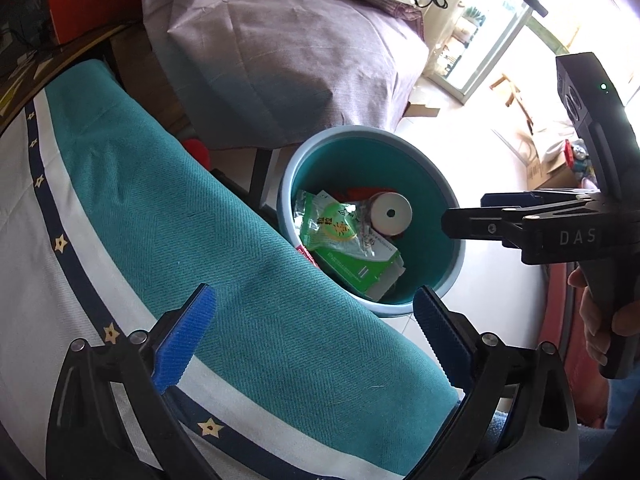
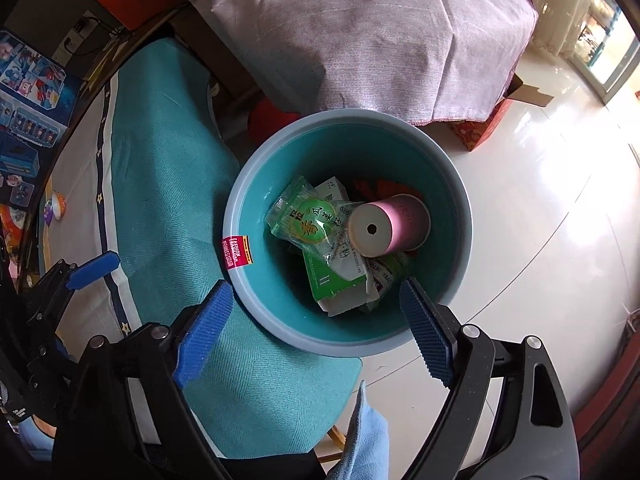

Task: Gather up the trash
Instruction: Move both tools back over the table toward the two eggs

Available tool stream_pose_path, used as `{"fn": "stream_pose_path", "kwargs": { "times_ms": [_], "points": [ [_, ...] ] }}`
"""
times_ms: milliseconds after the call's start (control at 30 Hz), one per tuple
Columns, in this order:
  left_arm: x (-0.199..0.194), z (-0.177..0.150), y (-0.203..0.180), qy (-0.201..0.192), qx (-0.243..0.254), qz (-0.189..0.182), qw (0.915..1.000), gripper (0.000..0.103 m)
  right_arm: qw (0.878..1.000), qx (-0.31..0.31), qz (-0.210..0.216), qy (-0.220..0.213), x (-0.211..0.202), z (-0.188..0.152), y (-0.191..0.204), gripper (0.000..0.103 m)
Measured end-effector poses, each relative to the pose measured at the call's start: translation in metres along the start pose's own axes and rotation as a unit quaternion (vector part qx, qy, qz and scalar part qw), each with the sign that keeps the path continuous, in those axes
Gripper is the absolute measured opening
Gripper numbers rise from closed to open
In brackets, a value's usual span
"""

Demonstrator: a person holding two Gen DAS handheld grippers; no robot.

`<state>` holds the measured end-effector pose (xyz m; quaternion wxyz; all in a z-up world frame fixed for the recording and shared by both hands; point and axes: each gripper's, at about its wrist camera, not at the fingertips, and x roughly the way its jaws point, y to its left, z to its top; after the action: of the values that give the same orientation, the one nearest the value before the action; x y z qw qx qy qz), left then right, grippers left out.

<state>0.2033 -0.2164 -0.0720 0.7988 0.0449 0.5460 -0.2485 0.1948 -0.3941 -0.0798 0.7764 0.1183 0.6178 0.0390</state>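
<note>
A teal bin with a pale blue rim stands on the floor beside the table. Inside lie a pink paper cup on its side, a green snack wrapper and a green-and-white carton. My right gripper hangs open right above the bin, nothing between its blue pads. In the left wrist view the bin rim, cup and wrapper show past the table edge. The right gripper reaches in from the right over the rim. My left gripper is open and empty above the teal tablecloth.
The table's teal and white cloth with a star border fills the left. A purple-covered piece of furniture stands behind the bin. Glossy white floor spreads to the right, with a cardboard box. A hand holds the right gripper's handle.
</note>
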Motion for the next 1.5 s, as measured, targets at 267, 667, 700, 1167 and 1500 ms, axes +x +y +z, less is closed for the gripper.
{"fn": "stream_pose_path", "kwargs": {
  "times_ms": [267,667,700,1167,1500],
  "points": [
    [-0.017,-0.012,0.021,-0.002,-0.03,0.014,0.9995,0.099,1.0,-0.007,-0.016,-0.001,-0.013,-0.007,0.021,0.089],
    [-0.055,-0.041,0.054,-0.037,-0.061,0.021,0.9972,0.099,0.998,-0.05,-0.03,-0.015,-0.032,-0.019,0.076,0.089],
    [-0.059,-0.044,0.058,-0.041,-0.065,0.025,0.9967,0.099,0.998,-0.056,-0.031,-0.016,-0.033,-0.019,0.083,0.089],
    [-0.117,-0.102,0.156,-0.076,-0.156,0.079,0.9816,0.099,0.988,-0.153,-0.03,-0.005,-0.012,-0.005,0.21,0.089],
    [-0.162,-0.155,0.271,-0.095,-0.267,0.118,0.9518,0.099,0.969,-0.244,-0.016,0.018,0.035,0.015,0.345,0.089]
  ]
}}
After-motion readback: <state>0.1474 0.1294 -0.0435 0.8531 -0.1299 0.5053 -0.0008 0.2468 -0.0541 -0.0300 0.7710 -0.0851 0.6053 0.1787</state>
